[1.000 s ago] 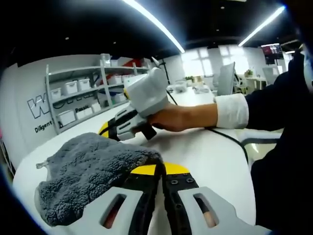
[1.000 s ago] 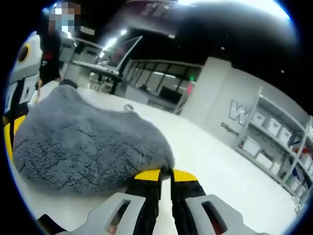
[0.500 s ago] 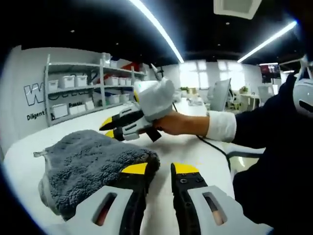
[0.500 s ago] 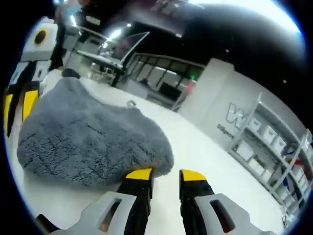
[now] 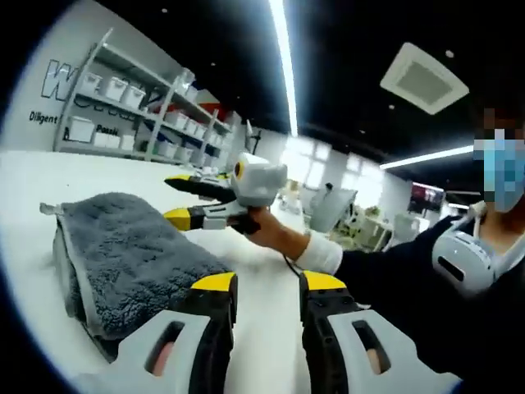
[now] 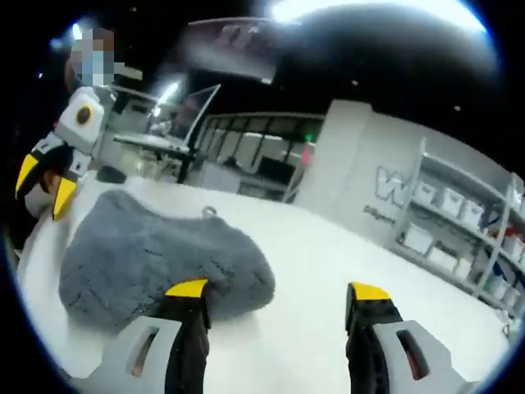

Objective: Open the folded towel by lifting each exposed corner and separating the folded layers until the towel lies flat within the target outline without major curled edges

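The grey fluffy towel (image 5: 123, 254) lies folded in thick layers on the white table (image 5: 262, 287), its hanging loop (image 5: 51, 209) at the far corner. My left gripper (image 5: 269, 283) is open just off the towel's near edge, holding nothing. In the right gripper view the towel (image 6: 156, 258) sits left of centre, loop (image 6: 210, 212) on its far side. My right gripper (image 6: 279, 291) is wide open, its left jaw next to the towel's edge. The right gripper (image 5: 174, 199) shows open above the towel's far side, held by a hand. The left gripper (image 6: 45, 185) hovers at the towel's left.
White shelves with storage bins (image 5: 123, 94) line the wall, also seen as shelves (image 6: 459, 230) at the right. A person in a dark sleeve (image 5: 385, 279) stands beside the table. A cable (image 5: 289, 264) trails over the table. Desks and monitors (image 6: 189, 107) stand behind.
Both grippers went from shut at the towel's edge to open. The towel edge dropped out of them and rests on the table. Both cameras lifted and drew back.
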Action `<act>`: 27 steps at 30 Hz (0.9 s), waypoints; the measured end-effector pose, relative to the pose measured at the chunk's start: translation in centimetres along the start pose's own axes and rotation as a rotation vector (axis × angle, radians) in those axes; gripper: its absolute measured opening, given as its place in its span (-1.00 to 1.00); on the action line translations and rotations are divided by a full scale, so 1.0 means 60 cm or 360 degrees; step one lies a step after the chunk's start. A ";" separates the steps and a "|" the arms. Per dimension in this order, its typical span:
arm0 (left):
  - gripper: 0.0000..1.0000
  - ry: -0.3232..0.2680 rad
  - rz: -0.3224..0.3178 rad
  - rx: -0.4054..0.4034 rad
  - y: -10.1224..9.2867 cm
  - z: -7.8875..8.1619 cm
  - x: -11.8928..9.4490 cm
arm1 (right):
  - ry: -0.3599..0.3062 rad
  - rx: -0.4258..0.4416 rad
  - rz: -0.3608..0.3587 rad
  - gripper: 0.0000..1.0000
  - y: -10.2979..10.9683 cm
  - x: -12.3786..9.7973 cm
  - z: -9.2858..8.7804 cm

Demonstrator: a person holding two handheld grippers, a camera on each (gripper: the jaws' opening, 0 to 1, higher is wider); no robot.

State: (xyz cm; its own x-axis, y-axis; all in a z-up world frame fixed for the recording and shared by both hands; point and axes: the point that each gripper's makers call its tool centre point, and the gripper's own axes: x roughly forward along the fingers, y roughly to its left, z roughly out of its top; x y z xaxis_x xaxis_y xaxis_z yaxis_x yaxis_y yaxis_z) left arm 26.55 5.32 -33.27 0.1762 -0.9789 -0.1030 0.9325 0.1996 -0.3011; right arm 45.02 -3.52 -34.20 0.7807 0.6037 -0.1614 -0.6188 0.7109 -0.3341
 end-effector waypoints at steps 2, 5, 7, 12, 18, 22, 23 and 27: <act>-0.42 -0.0007 0.0003 0.0077 -0.004 0.007 -0.007 | -0.0004 0.0002 -0.0005 0.53 -0.003 -0.002 0.003; -0.43 -0.0039 0.0060 0.0128 0.002 0.020 -0.024 | -0.0030 0.0056 -0.0062 0.95 -0.021 -0.006 0.011; -0.45 -0.0065 0.0091 0.0154 0.009 0.027 -0.035 | -0.0080 0.0151 -0.0003 0.99 -0.017 -0.008 0.018; -0.51 -0.0081 0.0171 0.0200 0.027 0.035 -0.061 | -0.0220 0.0206 0.0090 0.99 -0.009 -0.024 0.048; -0.57 -0.0130 0.0237 0.0190 0.042 0.045 -0.090 | -0.0269 0.0064 0.0124 0.98 0.016 -0.026 0.070; -0.59 -0.0101 0.0293 0.0205 0.052 0.042 -0.102 | -0.0310 0.0024 0.0207 0.83 0.048 -0.033 0.084; -0.58 -0.0097 0.0309 0.0208 0.054 0.042 -0.105 | -0.0327 0.0018 0.0220 0.82 0.055 -0.037 0.089; -0.53 -0.0070 0.0375 0.0216 0.066 0.037 -0.117 | -0.0354 0.0038 0.0300 0.72 0.083 -0.044 0.102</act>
State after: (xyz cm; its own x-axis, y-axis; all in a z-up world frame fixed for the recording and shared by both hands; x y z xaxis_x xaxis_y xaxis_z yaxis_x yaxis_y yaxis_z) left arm 29.69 12.88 -31.63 0.4042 -0.9076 -0.1132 0.8973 0.4175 -0.1436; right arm 39.32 0.63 -29.75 0.6152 0.7883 -0.0102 -0.7550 0.5854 -0.2954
